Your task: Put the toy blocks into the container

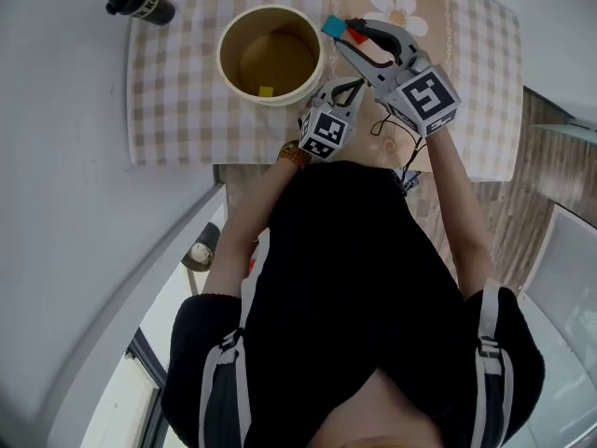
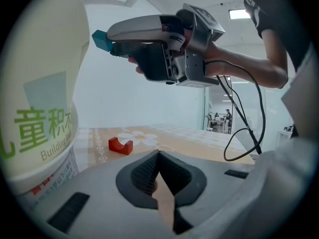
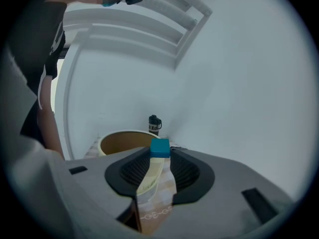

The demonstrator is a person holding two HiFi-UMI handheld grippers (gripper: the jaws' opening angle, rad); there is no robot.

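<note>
- The container (image 1: 224, 49), a cream round tub with green print on its side, stands on a checked tablecloth (image 1: 168, 91).
- One small yellow block (image 1: 266, 91) lies on the container's floor. No other contents are visible.
- The right gripper (image 1: 341, 34) is raised beside the container's rim, on the far-right side in the head view. Its jaws are clamped on a teal block (image 3: 160, 148) at their tips.
- The left gripper (image 2: 158, 156) sits low against the container's near-right wall. Its jaws are closed together with nothing between them.
- A red arch block (image 2: 120, 145) lies on the cloth beyond the container's right side.
- A black bottle (image 1: 140, 1) lies well to the container's left, off the cloth.
- A black cable (image 2: 244, 128) hangs from the right gripper, to the container's right.
</note>
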